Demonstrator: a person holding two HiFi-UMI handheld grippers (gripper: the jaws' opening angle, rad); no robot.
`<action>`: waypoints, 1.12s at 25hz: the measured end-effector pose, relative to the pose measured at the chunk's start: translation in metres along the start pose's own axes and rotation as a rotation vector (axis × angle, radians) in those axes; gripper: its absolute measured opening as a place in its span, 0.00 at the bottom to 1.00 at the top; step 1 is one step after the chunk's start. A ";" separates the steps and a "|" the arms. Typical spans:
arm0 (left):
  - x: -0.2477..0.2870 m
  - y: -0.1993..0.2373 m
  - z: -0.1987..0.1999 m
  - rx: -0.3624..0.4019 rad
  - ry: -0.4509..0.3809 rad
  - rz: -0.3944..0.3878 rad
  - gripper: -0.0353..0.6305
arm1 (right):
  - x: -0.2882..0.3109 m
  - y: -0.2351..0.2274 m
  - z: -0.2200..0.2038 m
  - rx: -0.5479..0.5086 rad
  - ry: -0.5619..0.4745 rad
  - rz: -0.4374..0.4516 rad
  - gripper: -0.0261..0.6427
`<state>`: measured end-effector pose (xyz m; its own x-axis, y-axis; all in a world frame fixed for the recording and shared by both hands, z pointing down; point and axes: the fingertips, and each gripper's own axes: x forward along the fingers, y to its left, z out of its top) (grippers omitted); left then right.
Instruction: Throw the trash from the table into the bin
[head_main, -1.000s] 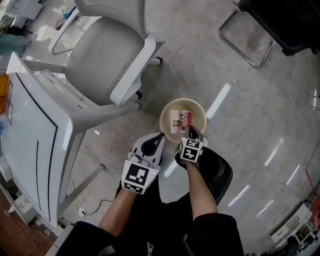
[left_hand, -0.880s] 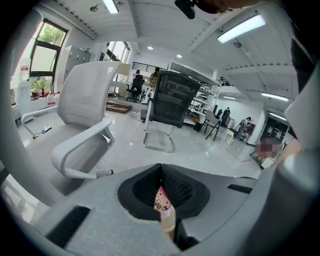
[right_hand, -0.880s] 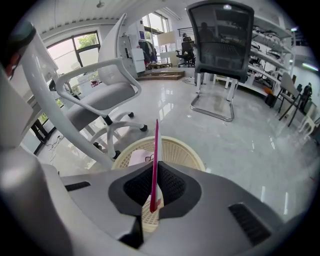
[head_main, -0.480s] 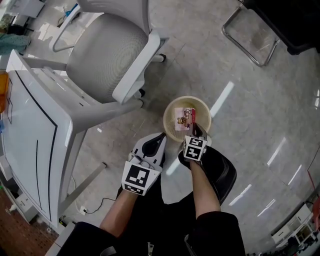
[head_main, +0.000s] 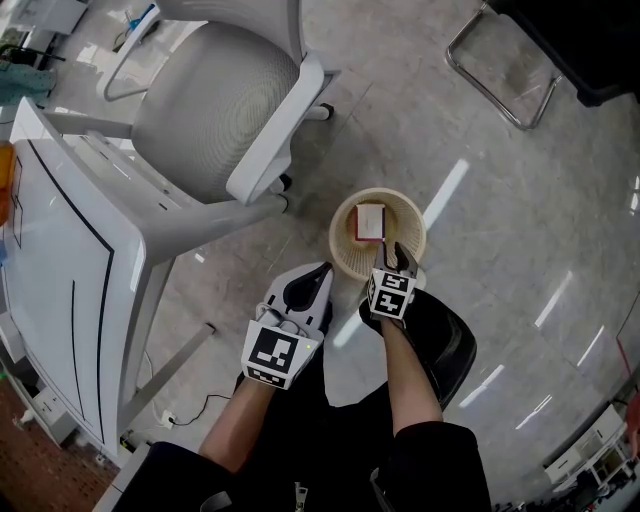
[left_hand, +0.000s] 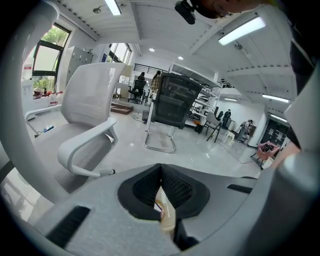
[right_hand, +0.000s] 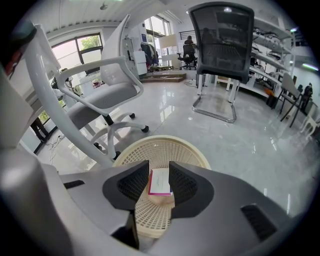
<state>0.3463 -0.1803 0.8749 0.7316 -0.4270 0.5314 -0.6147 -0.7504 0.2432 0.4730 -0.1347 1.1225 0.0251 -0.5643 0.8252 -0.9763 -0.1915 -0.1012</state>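
A small white-and-pink carton (head_main: 370, 221) is inside the cream mesh bin (head_main: 338, 215) on the polished grey floor (head_main: 520, 240), below the person's right hand-held gripper (head_main: 392, 252), which hangs over the bin's near rim. The right gripper's jaws are opening, and its own view shows the carton framed between them but clear of both pads. The left hand-held gripper (head_main: 318, 270) is poised just beside the bin with its jaws pressed together on nothing. A white office chair (head_main: 215, 110) stands near the bin, and a white table (head_main: 60, 270) runs along the left edge.
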 end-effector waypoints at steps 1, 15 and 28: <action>0.000 0.001 0.000 -0.002 0.000 0.000 0.06 | 0.000 0.001 -0.001 0.000 0.005 0.001 0.20; -0.049 -0.027 0.046 -0.005 0.068 -0.024 0.06 | -0.074 0.019 0.039 -0.044 0.024 0.007 0.20; -0.137 -0.077 0.175 -0.013 0.023 -0.055 0.06 | -0.246 0.024 0.126 -0.060 -0.004 -0.037 0.07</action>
<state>0.3450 -0.1530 0.6412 0.7575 -0.3734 0.5354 -0.5775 -0.7658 0.2830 0.4704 -0.1013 0.8467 0.0624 -0.5608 0.8256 -0.9858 -0.1636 -0.0366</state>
